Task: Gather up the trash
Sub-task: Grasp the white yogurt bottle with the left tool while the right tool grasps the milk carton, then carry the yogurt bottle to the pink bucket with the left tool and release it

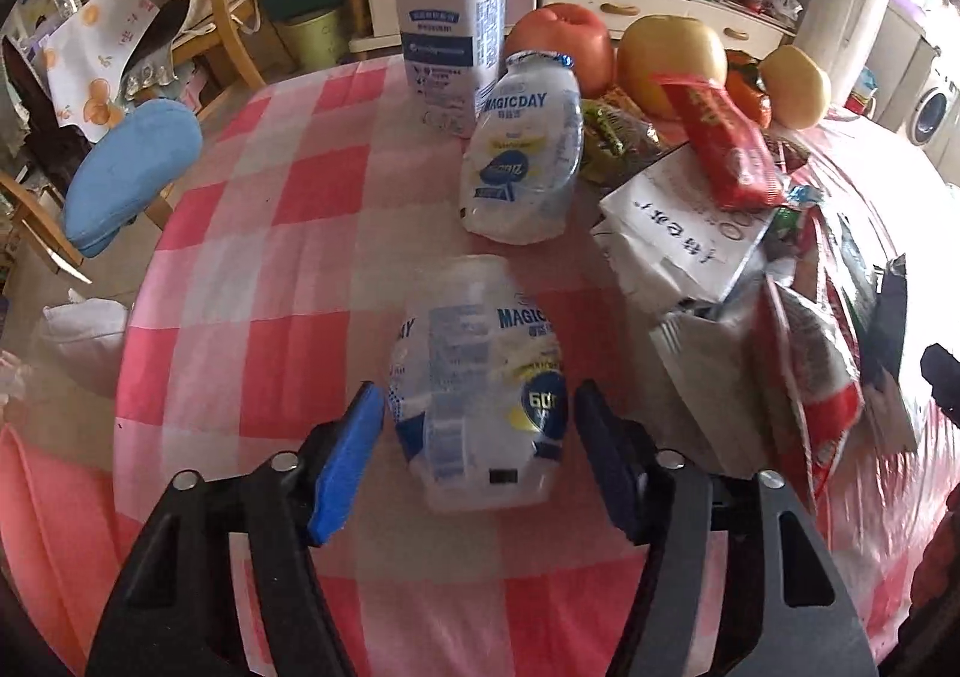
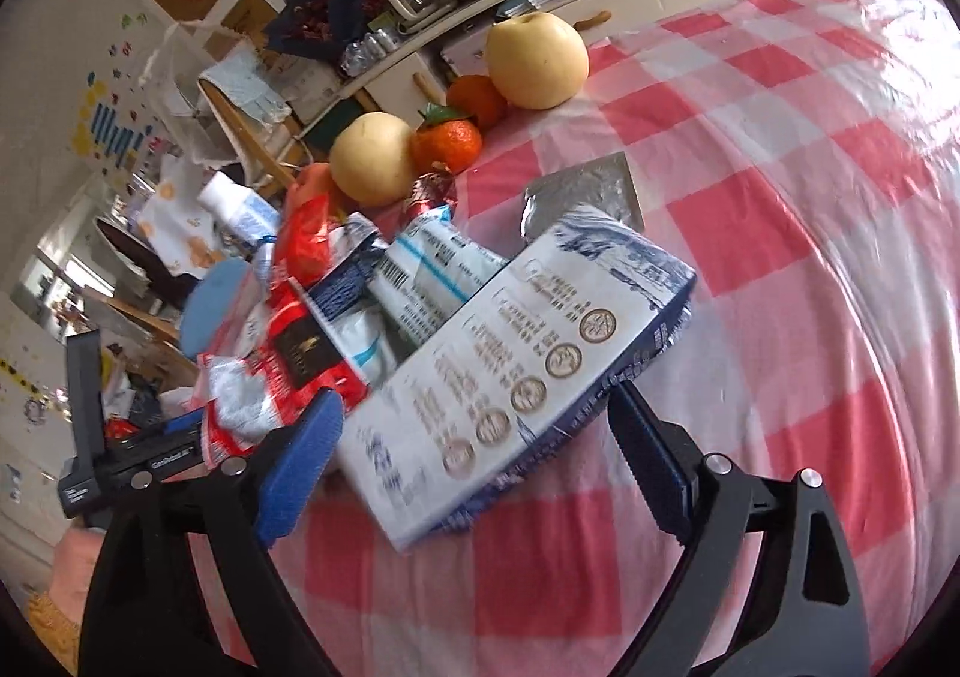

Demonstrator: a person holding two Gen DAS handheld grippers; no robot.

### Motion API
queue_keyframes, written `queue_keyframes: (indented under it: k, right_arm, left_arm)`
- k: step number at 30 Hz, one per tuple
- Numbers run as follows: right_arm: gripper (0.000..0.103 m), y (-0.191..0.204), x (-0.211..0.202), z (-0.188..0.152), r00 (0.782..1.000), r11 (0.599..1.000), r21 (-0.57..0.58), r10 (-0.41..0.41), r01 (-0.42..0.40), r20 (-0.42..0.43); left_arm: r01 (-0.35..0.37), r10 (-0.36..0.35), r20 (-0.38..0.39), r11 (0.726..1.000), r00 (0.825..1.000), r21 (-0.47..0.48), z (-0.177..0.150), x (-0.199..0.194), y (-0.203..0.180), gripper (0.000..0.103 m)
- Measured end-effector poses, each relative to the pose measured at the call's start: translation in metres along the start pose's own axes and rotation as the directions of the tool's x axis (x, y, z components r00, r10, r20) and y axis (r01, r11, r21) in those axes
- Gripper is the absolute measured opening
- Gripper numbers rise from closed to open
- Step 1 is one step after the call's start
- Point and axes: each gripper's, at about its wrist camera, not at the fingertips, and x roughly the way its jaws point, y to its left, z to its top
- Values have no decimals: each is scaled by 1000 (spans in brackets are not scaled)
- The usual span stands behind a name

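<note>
A round table (image 1: 252,233) is covered with a red-and-white checked cloth under clear plastic. On it are placed two crushed Magicday bottles (image 1: 480,395), an upright white jar (image 1: 450,17), apples and pears (image 2: 536,60), tangerines (image 2: 447,144), a silver foil packet (image 2: 585,194) — and a heap of wrappers (image 2: 288,341) beside a flattened carton (image 2: 516,377).

The right claw (image 2: 474,443) is wide open around a big white and blue box (image 2: 516,371). The box lies tilted between its two blue pads. Past the claw sits a pile of wrappers (image 2: 312,341), then pears (image 2: 536,59) and oranges (image 2: 447,143), all on the checked bench (image 2: 780,233).
</note>
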Motion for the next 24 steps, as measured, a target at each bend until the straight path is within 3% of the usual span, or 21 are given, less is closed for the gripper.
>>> queue_keyframes:
  k: [9,14,19,24]
  right_arm:
    - [90,14,20,5,994,983,-156,-107,101,-30]
    - [82,16,21,5,989,973,-189,-143,135,-30]
    - [66,15,15,1,987,965,-215,-159,151,-21]
    - [65,17,12,-2,987,959,-241,-162,151,-24]
  left_arm:
    - [2,-2,-3,1000,1000,-13,5,11,-3,60]
    - [24,-24,-1,999,1000,-26,0,9,-5,59]
    - [45,-44,12,998,999,-33,-6,3,-4,59]
    - [69,-68,30,996,997,-62,-12,-5,6,59]
